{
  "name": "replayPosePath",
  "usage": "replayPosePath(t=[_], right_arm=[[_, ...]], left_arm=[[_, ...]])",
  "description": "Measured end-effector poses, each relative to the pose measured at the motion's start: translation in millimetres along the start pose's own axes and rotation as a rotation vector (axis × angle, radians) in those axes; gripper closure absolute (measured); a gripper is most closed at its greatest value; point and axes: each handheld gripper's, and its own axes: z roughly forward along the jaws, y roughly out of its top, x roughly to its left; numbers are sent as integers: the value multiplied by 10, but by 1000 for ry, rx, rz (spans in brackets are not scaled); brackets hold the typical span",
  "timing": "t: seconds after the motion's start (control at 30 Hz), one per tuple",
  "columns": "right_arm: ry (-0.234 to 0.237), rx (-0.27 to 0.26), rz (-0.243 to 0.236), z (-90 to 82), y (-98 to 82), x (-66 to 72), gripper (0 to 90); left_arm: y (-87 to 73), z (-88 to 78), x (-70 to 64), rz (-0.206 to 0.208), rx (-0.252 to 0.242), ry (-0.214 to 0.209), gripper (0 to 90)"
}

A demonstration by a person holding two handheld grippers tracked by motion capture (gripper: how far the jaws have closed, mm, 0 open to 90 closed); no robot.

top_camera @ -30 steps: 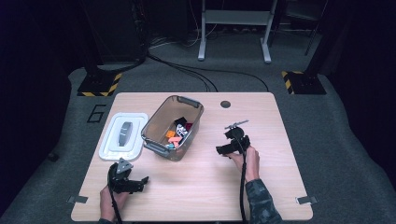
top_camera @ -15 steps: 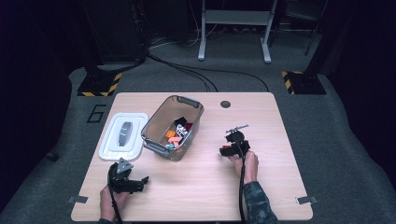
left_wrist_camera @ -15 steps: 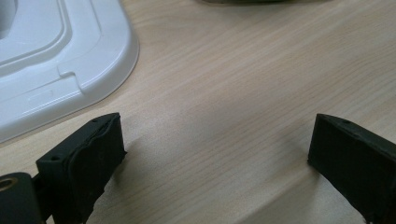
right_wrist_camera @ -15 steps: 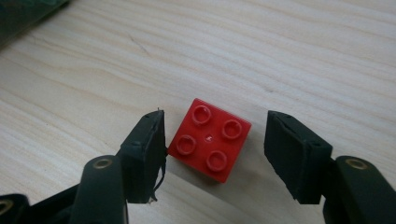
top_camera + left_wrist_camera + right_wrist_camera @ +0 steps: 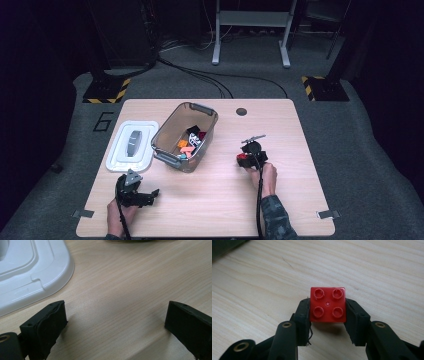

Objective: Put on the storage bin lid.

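Observation:
A red four-stud brick [image 5: 327,305] lies on the wooden table [image 5: 374,270], and my right gripper [image 5: 327,315] has just been closing on it; both pads now press its sides. From above, the same right gripper [image 5: 248,158] sits at the table's right middle with the red brick [image 5: 242,156] at its tip. My left gripper [image 5: 142,196] rests near the front left edge. Its jaws stand wide apart over bare wood [image 5: 117,312], open and holding nothing.
A clear grey bin [image 5: 170,134] with several coloured bricks stands at the table's middle. Its white lid [image 5: 120,152] lies flat to the left, and the lid's corner [image 5: 37,272] is close to my left gripper. A cable hole [image 5: 241,111] sits at the far edge.
The right gripper's jaws have closed in on the red brick while the hand shifted only slightly. The left gripper has stayed where it was.

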Motion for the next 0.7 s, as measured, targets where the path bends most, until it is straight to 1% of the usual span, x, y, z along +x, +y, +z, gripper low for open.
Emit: replayPosePath(t=[0.03,0.07,0.13,0.2,0.23,0.47,0.7], right_arm=[[14,-12,-2,-45,26,3,586],[14,-12,-2,-45,26,3,586],[15,-21,-17,-87,50,20,586],[41,-23,-17,-114,69,28,586],[40,-27,-19,-129,79,30,587],[82,-51,-35,-271,180,39,587],[91,-73,-60,-427,293,80,587]], left_arm=[[0,0,0,0,0,0,35],[0,0,0,0,0,0,35],[0,0,0,0,0,0,35],[0,0,-1,-1,-1,0,35],[0,0,-1,0,-1,0,35],[1,-3,1,0,2,-3,36],[1,-5,0,0,4,-3,36]])
